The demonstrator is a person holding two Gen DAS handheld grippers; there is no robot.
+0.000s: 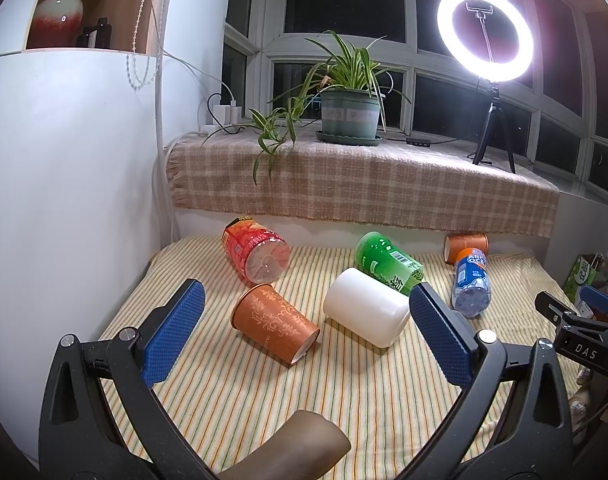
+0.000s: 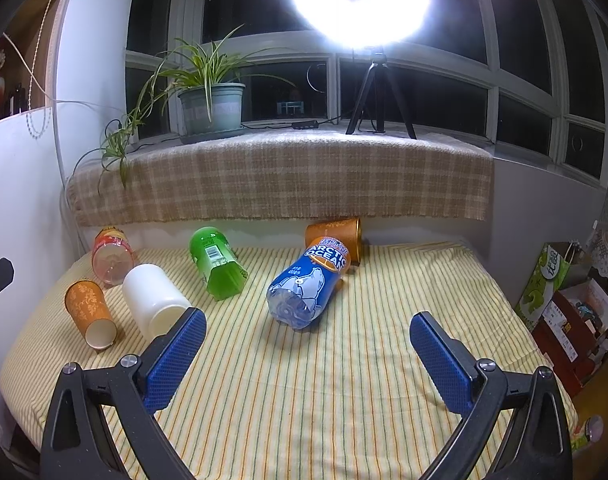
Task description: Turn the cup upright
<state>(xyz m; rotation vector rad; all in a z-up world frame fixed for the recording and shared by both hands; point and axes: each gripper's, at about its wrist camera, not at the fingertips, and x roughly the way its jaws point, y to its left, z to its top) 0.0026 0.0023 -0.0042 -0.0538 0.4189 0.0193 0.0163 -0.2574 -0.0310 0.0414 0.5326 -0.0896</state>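
Observation:
An orange patterned paper cup (image 1: 274,322) lies on its side on the striped cloth (image 1: 304,400), and a white cup (image 1: 366,312) lies on its side beside it. Both lie ahead of my left gripper (image 1: 306,316), which is open and empty above the cloth. In the right wrist view the orange cup (image 2: 89,314) and the white cup (image 2: 154,300) lie at the left. My right gripper (image 2: 308,342) is open and empty, with a blue Arctic Ocean bottle (image 2: 308,284) lying ahead of it. A second orange cup (image 2: 336,238) lies on its side at the back.
A red bottle (image 1: 256,250) and a green bottle (image 1: 388,262) lie on the cloth. A brown object (image 1: 296,446) lies near my left gripper's base. A plaid-covered sill (image 1: 364,184) holds a potted plant (image 1: 350,112) and a ring light (image 1: 484,32). Boxes (image 2: 572,320) stand at the right.

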